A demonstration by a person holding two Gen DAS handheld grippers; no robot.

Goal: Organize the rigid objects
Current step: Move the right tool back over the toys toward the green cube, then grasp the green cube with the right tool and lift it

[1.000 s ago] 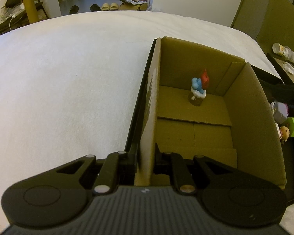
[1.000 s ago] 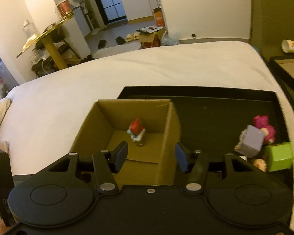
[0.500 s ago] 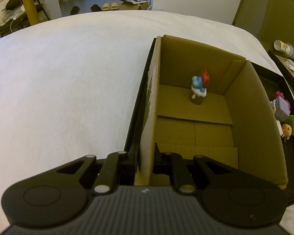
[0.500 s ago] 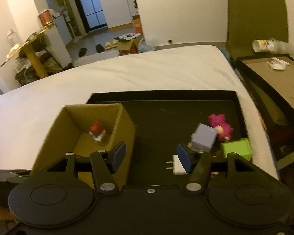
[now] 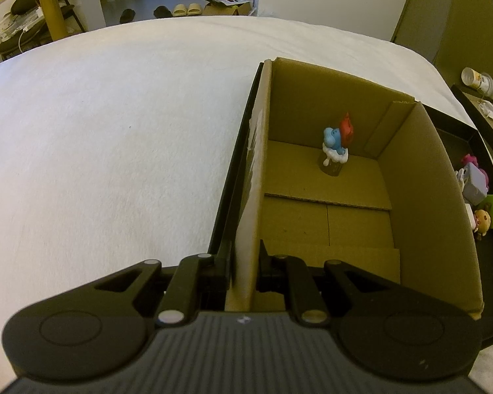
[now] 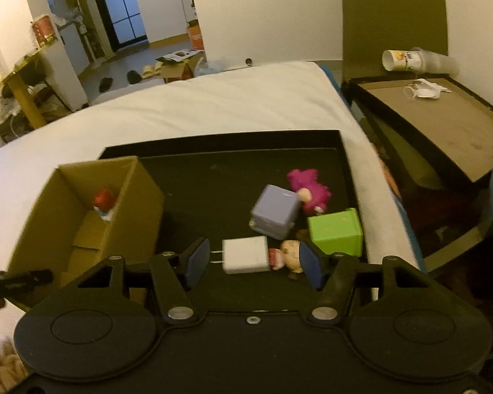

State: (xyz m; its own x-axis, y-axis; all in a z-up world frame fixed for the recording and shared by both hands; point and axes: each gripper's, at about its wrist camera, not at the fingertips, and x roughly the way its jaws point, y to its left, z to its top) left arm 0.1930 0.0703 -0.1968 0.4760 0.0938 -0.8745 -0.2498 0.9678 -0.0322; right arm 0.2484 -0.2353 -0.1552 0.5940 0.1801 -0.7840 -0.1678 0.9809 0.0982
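The left gripper [image 5: 245,262] has its fingers clenched on the near wall of a cardboard box [image 5: 420,203], which sits at the left edge of a black tray [image 6: 213,177] on a white bed [image 5: 115,131]. A small blue and red figurine [image 5: 337,144] stands upright at the box's far end. The right gripper [image 6: 253,261] hangs with fingers released around a white charger [image 6: 245,254], not touching it. A purple cube [image 6: 274,215], a green cube [image 6: 335,231] and a pink toy [image 6: 309,190] cluster near the tray's right edge.
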